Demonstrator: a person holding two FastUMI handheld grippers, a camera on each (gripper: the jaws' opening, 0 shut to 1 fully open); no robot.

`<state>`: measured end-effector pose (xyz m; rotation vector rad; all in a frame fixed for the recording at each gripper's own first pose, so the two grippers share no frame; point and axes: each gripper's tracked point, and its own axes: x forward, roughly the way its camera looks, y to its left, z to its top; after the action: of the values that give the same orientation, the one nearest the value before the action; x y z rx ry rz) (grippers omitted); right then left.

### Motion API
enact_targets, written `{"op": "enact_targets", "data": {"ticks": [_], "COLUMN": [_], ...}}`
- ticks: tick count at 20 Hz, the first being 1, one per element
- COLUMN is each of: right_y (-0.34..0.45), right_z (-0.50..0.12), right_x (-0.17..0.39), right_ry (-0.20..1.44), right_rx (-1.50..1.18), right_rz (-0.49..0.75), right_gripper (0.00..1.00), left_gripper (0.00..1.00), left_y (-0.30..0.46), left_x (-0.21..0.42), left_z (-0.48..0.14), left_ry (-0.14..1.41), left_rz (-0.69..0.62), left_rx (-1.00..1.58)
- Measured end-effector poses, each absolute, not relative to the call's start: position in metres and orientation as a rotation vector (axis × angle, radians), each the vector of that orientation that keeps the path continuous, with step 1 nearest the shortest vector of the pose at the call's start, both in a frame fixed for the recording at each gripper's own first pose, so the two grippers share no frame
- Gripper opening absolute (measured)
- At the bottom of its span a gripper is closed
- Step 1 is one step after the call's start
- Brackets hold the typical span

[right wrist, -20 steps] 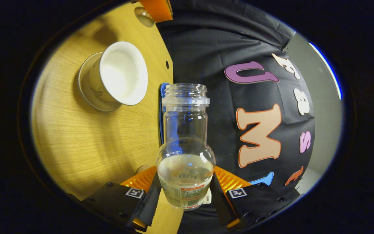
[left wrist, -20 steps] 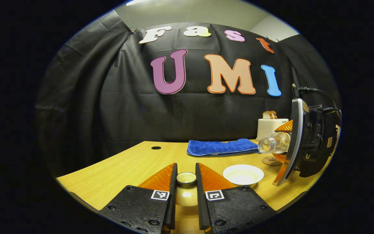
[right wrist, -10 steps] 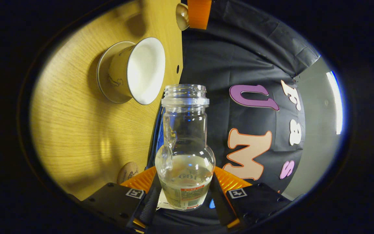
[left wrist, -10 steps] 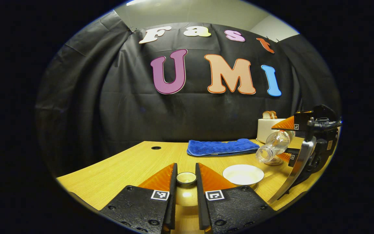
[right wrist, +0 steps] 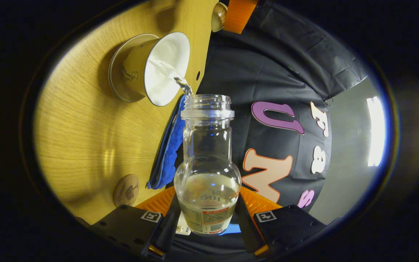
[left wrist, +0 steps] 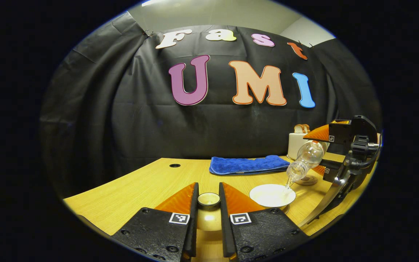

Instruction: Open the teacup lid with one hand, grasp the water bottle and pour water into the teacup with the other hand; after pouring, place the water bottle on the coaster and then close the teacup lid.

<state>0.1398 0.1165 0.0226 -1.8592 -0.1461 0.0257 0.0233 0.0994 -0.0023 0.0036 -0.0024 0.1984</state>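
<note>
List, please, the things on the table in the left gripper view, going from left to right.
Teacup lid held between the left gripper jaws → blue towel → teacup → water bottle → right gripper.

both grippers (left wrist: 208, 203): black textured bodies w/ screws, square markers (cable, maybe).

The left gripper (left wrist: 208, 214) is held level and low, its two fingers nearly parallel with a narrow gap, pressing on the knob of the teacup lid (left wrist: 208, 199) between their tips. The right gripper (right wrist: 206, 222) is rolled hard onto its side and tipped forward, both fingers clamped against the lower body of the water bottle (right wrist: 207, 163), whose neck projects straight out past the fingertips.
</note>
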Motion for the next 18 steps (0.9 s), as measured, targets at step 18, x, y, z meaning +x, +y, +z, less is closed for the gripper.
{"op": "enact_targets", "data": {"ticks": [18], "right_y": [0.147], "right_z": [0.057], "right_x": [0.118], "right_ry": [-0.494], "right_rx": [-2.101], "right_rz": [-0.083], "right_gripper": [0.77], "left_gripper": [0.26], "left_y": [0.099], "left_x": [0.025], "left_z": [-0.004], "left_ry": [-0.004], "left_rz": [0.196], "left_rx": [0.003]}}
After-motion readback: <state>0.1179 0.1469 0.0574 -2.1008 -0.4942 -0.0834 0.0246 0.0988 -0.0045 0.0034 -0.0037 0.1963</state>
